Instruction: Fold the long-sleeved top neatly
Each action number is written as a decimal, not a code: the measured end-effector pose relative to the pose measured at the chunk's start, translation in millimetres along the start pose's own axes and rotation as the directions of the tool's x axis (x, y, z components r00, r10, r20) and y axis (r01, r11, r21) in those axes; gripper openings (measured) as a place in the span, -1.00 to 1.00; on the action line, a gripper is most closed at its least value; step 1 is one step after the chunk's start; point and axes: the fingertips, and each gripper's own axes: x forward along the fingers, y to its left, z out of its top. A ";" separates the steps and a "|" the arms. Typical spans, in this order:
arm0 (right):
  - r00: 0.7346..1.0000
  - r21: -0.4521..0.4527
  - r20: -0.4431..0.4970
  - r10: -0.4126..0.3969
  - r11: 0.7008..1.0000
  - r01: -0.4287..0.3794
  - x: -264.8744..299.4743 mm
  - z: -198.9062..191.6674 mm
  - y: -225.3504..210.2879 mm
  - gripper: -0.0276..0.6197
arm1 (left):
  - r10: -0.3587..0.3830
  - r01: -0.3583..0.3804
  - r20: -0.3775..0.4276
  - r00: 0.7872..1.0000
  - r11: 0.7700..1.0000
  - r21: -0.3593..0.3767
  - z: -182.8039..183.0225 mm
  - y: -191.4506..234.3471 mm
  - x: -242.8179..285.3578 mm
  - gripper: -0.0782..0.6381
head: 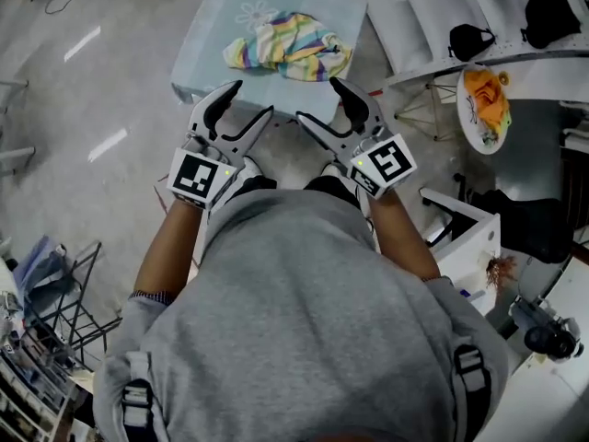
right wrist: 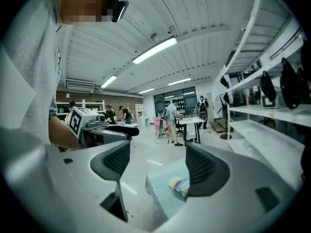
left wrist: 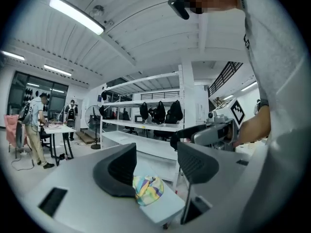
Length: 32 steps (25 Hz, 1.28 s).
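Note:
A crumpled top (head: pixel 289 48) with pastel stripes of yellow, green, blue and pink lies bunched on a small pale blue table (head: pixel 212 44). The same top (left wrist: pixel 148 189) shows past the left gripper's jaws, and the top (right wrist: pixel 178 186) shows as a small heap in the right gripper view. My left gripper (head: pixel 247 110) is held near my chest, short of the table's near edge, jaws open and empty. My right gripper (head: pixel 317 104) hangs beside it, also open and empty. Neither touches the top.
White shelving (head: pixel 433 17) runs along the right with dark bags (head: pixel 471 40) on it. A round white stool (head: pixel 469 122) holds an orange cloth (head: pixel 486 98). A wire rack (head: pixel 64 293) stands at the lower left. Several people stand at a far table (right wrist: pixel 192 125).

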 end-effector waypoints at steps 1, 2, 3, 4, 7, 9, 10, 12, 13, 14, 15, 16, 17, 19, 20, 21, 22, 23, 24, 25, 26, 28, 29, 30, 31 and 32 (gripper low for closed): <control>1.000 0.008 -0.001 -0.024 1.000 0.024 -0.3 -0.6 -0.6 0.20 | -0.021 0.021 -0.007 1.000 1.000 -0.006 -0.6 1.6 1.7 0.02; 0.999 0.014 -0.002 -0.044 0.999 0.044 -0.7 -0.7 -1.8 0.20 | -0.034 0.034 -0.015 0.999 0.999 -0.008 -2.9 4.0 3.3 0.02; 0.998 0.018 -0.004 -0.060 0.998 0.060 -1.2 -0.9 -3.5 0.20 | -0.040 0.040 -0.022 0.999 0.999 -0.005 -6.4 7.0 4.9 0.02; 0.997 0.020 -0.008 -0.075 0.997 0.075 -2.2 -1.6 -5.7 0.20 | -0.045 0.045 -0.027 0.999 0.999 -0.002 -9.8 9.5 7.0 0.02; 0.993 0.026 -0.021 -0.119 0.993 0.119 -6.0 -8.9 -16.9 0.19 | -0.071 0.071 -0.034 0.997 0.997 -0.013 -19.6 11.7 19.0 0.01; 0.989 0.034 -0.028 -0.142 0.989 0.143 -8.1 -16.2 -28.7 0.19 | -0.093 0.092 -0.040 0.995 0.996 -0.021 -26.6 10.9 31.7 0.01; 0.988 0.039 -0.030 -0.150 0.988 0.151 -8.5 -19.7 -35.8 0.19 | -0.102 0.101 -0.045 0.994 0.995 -0.020 -29.5 10.7 39.3 0.01; 0.987 0.047 -0.031 -0.157 0.986 0.158 -7.5 -25.0 -52.7 0.18 | -0.113 0.113 -0.054 0.992 0.994 -0.014 -33.1 11.7 57.8 0.01; 0.987 0.048 -0.029 -0.158 0.986 0.160 -6.2 -26.3 -62.1 0.18 | -0.115 0.115 -0.057 0.992 0.993 -0.011 -33.6 13.1 68.2 0.01; 0.987 0.047 -0.026 -0.160 0.986 0.161 -4.6 -26.7 -71.7 0.18 | -0.116 0.115 -0.059 0.992 0.993 -0.007 -33.6 14.8 78.5 0.01; 0.987 0.046 -0.023 -0.162 0.986 0.163 -2.6 -26.3 -81.5 0.18 | -0.115 0.115 -0.062 0.991 0.993 -0.002 -33.4 16.9 88.6 0.01; 0.986 0.046 -0.021 -0.164 0.985 0.165 -0.1 -24.8 -91.8 0.18 | -0.114 0.114 -0.067 0.991 0.993 0.003 -33.3 19.5 98.6 0.01; 0.986 0.048 -0.020 -0.167 0.985 0.168 2.4 -22.2 -102.4 0.18 | -0.113 0.114 -0.072 0.991 0.994 0.006 -33.0 22.3 108.7 0.01; 0.985 0.054 -0.020 -0.174 0.983 0.175 6.5 -16.6 -124.9 0.18 | -0.114 0.116 -0.085 0.990 0.993 0.014 -32.1 27.6 129.1 0.01; 0.984 0.056 -0.018 -0.176 0.983 0.177 8.1 -15.4 -136.4 0.18 | -0.116 0.118 -0.093 0.989 0.993 0.019 -31.9 30.0 139.2 0.01; 0.984 0.056 -0.018 -0.178 0.982 0.178 9.6 -15.1 -147.6 0.18 | -0.117 0.120 -0.103 0.988 0.992 0.025 -32.5 32.5 149.0 0.01; 0.984 0.058 -0.020 -0.179 0.982 0.180 11.1 -15.7 -158.5 0.17 | -0.118 0.122 -0.114 0.987 0.992 0.030 -34.0 35.1 158.8 0.01; 0.983 0.062 -0.024 -0.181 0.981 0.182 12.5 -17.4 -169.3 0.16 | -0.118 0.123 -0.126 0.985 0.992 0.033 -36.8 37.9 168.7 0.01; 0.983 0.068 -0.028 -0.182 0.981 0.183 13.6 -20.2 -179.9 0.15 | -0.117 0.123 -0.140 0.983 0.992 0.033 -40.7 40.5 178.7 0.01; 0.983 0.075 -0.034 -0.182 0.980 0.185 14.5 -23.9 -190.3 0.14 | -0.117 0.123 -0.155 0.981 0.992 0.031 -45.2 42.7 188.8 0.01; 0.982 0.081 -0.039 -0.183 0.979 0.186 15.1 -27.9 -200.5 0.14 | -0.117 0.124 -0.171 0.978 0.992 0.029 -50.2 44.2 198.7 0.01; 0.982 0.091 -0.052 -0.182 0.978 0.187 16.8 -36.3 -219.8 0.12 | -0.119 0.126 -0.202 0.972 0.992 0.021 -60.0 46.5 217.3 0.01; 0.981 0.095 -0.059 -0.182 0.978 0.187 18.4 -40.7 -228.4 0.12 | -0.120 0.127 -0.214 0.969 0.992 0.016 -64.3 48.3 225.5 0.01; 0.981 0.098 -0.066 -0.184 0.977 0.190 20.5 -45.6 -236.2 0.11 | -0.122 0.128 -0.225 0.967 0.992 0.013 -68.2 50.6 232.7 0.01; 0.979 0.102 -0.075 -0.188 0.975 0.195 22.5 -50.9 -243.5 0.11 | -0.124 0.130 -0.236 0.964 0.991 0.010 -72.4 52.9 239.4 0.01; 0.977 0.106 -0.085 -0.194 0.974 0.202 24.2 -56.5 -250.8 0.11 | -0.129 0.135 -0.246 0.961 0.991 0.006 -77.1 55.0 246.3 0.01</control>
